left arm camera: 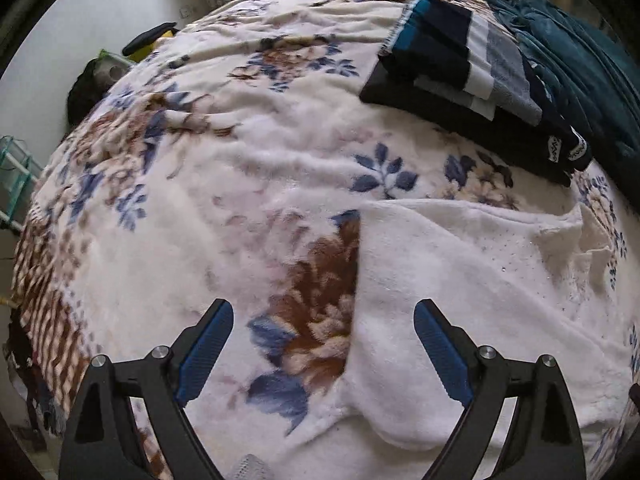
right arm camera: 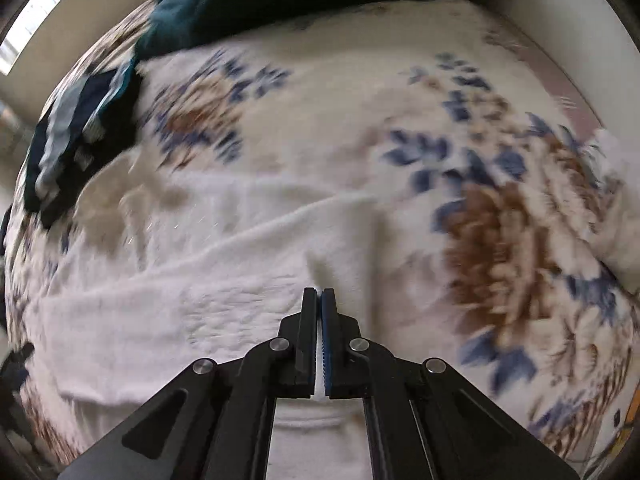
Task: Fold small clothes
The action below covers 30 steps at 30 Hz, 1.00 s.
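Note:
A white fleece garment [left arm camera: 460, 280] lies spread on the flowered blanket [left arm camera: 224, 184]. My left gripper [left arm camera: 324, 320] is open and hovers over the garment's left edge, one blue pad on each side of it, holding nothing. In the right wrist view, which is blurred, my right gripper [right arm camera: 319, 294] is shut on a fold of the white garment [right arm camera: 192, 272], which rises in a small peak at the fingertips.
A stack of folded dark and striped clothes [left arm camera: 460, 64] sits at the back right of the bed, and shows in the right wrist view [right arm camera: 72, 140]. A teal garment [left arm camera: 572, 52] lies behind it. A wall and clutter stand left of the bed.

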{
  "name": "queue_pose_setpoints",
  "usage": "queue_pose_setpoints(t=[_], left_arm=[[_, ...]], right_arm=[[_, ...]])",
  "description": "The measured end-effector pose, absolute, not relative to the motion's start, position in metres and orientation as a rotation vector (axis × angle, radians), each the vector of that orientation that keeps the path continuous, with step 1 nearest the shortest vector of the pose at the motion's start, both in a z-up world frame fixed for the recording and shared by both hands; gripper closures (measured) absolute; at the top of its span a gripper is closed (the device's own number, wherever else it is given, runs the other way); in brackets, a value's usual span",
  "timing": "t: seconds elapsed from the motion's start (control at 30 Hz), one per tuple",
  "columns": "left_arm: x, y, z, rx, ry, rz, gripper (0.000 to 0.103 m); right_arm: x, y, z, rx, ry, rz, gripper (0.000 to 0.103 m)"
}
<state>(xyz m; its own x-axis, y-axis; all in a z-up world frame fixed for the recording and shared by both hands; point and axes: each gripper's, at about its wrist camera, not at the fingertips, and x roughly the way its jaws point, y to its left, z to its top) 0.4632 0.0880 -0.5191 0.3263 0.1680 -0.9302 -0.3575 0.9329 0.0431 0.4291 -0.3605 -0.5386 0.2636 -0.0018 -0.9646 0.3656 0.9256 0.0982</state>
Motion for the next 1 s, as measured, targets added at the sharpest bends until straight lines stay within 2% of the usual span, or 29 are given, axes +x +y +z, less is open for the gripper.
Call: queue_pose_setpoints(t=[0.2, 0.27, 0.3, 0.33, 0.37, 0.4, 0.47, 0.5, 0.53, 0.67, 0.77, 1.0], left_arm=[[0.477, 0.082, -0.528, -0.16, 1.211, 0.291, 0.011], [0.477, 0.079, -0.526, -0.14, 1.208, 0.267, 0.011], [0.476, 0.079, -0.526, -0.125, 1.207, 0.264, 0.011], [0.475, 0.077, -0.526, -0.106, 1.21, 0.256, 0.011], [0.474, 0.077, -0.526, -0.096, 1.214, 0.253, 0.011], [0.474, 0.078, -0.527, -0.09, 1.216, 0.255, 0.011], [0.472, 0.083, -0.526, -0.091, 1.217, 0.271, 0.011], [0.471, 0.086, -0.526, -0.094, 1.216, 0.281, 0.011], [0.47, 0.093, -0.523, -0.104, 1.209, 0.301, 0.011], [0.463, 0.115, -0.512, -0.141, 1.173, 0.354, 0.011], [0.463, 0.123, -0.514, -0.153, 1.179, 0.356, 0.011], [0.484, 0.099, -0.547, -0.081, 1.228, 0.286, 0.011]], right_arm=[[0.432, -0.395, -0.545, 0.47, 1.337, -0.269, 0.103], [0.434, -0.395, -0.544, 0.537, 1.362, -0.226, 0.098], [0.433, -0.392, -0.543, 0.575, 1.358, -0.197, 0.084], [0.434, -0.389, -0.542, 0.595, 1.351, -0.177, 0.058], [0.433, -0.383, -0.543, 0.59, 1.349, -0.175, 0.049], [0.434, -0.378, -0.547, 0.578, 1.358, -0.171, 0.045], [0.438, -0.364, -0.566, 0.557, 1.436, -0.164, 0.046], [0.44, -0.357, -0.575, 0.544, 1.473, -0.163, 0.065], [0.44, -0.348, -0.579, 0.499, 1.48, -0.169, 0.094], [0.437, -0.323, -0.559, 0.259, 1.377, -0.224, 0.094], [0.432, -0.333, -0.541, 0.25, 1.307, -0.307, 0.094], [0.436, -0.359, -0.564, 0.327, 1.372, -0.345, 0.094]])
